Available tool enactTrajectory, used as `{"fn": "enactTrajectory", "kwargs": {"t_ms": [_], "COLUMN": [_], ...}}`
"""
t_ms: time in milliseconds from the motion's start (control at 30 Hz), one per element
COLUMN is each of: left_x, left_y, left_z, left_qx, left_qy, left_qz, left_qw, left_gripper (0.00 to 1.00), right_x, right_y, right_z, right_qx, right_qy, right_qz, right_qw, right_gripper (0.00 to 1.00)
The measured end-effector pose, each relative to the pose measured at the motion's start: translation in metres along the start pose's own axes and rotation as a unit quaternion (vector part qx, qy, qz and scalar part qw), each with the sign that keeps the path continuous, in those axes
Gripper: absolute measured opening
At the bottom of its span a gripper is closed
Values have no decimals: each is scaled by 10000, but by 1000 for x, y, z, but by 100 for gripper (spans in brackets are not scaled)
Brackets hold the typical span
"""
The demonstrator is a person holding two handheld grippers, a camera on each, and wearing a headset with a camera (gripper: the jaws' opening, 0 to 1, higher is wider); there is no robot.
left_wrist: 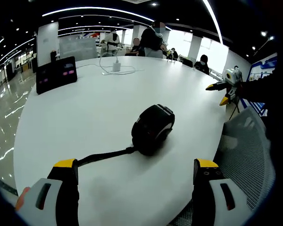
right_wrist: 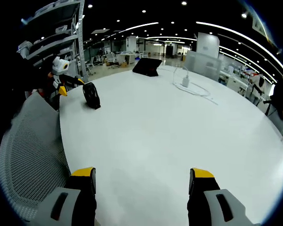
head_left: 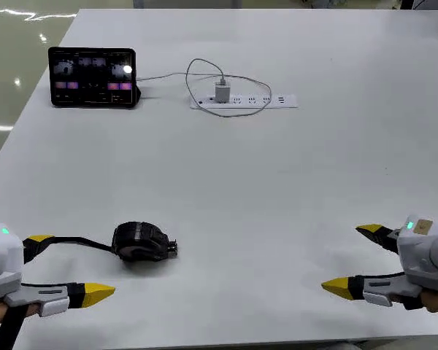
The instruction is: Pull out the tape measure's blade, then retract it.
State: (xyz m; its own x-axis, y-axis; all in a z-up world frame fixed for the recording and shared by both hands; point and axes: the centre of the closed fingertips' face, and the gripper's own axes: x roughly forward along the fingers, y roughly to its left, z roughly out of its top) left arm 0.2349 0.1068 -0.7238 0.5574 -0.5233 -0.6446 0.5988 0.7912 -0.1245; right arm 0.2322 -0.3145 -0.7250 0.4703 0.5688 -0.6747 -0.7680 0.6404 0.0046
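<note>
The tape measure (head_left: pixel 141 241) lies near the surface's (head_left: pixel 277 189) near edge, towards the left corner. In the left gripper view its black strap (left_wrist: pixel 106 154) reaches 1 jaw tip. The left tongs (head_left: pixel 74 265) gape wide, gripping nothing. The right tongs (head_left: pixel 347 257), well apart, are equally wide and empty.

The left gripper (head_left: pixel 73 265) and the right gripper (head_left: pixel 348 257) look alike: a white moulded body with two black jaws, each ending in a pointed yellow tip (head_left: pixel 98 292). A small green light (head_left: pixel 5 232) glows on top of each body. The right one carries a tan label (head_left: pixel 423 226) beside its light. Each white jaw base has a grey oval slot (right_wrist: pixel 61 205). The sleeve (left_wrist: pixel 262 89) is dark.
</note>
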Motion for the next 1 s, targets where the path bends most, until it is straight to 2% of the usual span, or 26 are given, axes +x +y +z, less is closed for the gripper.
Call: {"fn": "enactTrajectory", "kwargs": {"t_ms": [133,233,333,467,567,800,1000], "left_x": [-5,-8,-11,-12,-14,-17,-21], "left_y": [-1,0,3,8,11,17,15], "left_z": [3,6,6,2,2,1,-3], "left_qx": [12,7,-13,-42,-3,28,28], "left_qy": [-30,-49,-69,-44,-13,-7,54], "left_qz": [-41,-41,-28,5,11,56,4], "left_qw": [10000,10000,10000,10000,10000,10000,10000], "left_gripper": [99,99,99,99,99,99,99], "right_x": [-12,-18,-25,-35,-39,-42,-41], "right_y": [-6,-11,-13,-16,-11,-2,0], "right_z": [-9,-19,-22,-19,-17,-20,-21], "right_qx": [190,118,76,272,353,330,356], "right_qy": [-44,107,144,-19,-85,-30,-2], "right_qz": [-87,-190,-198,-253,-220,-246,-162], "right_qw": [9998,9997,9997,9993,9991,9991,9992], "right_gripper": [87,88,91,97,99,99,99]}}
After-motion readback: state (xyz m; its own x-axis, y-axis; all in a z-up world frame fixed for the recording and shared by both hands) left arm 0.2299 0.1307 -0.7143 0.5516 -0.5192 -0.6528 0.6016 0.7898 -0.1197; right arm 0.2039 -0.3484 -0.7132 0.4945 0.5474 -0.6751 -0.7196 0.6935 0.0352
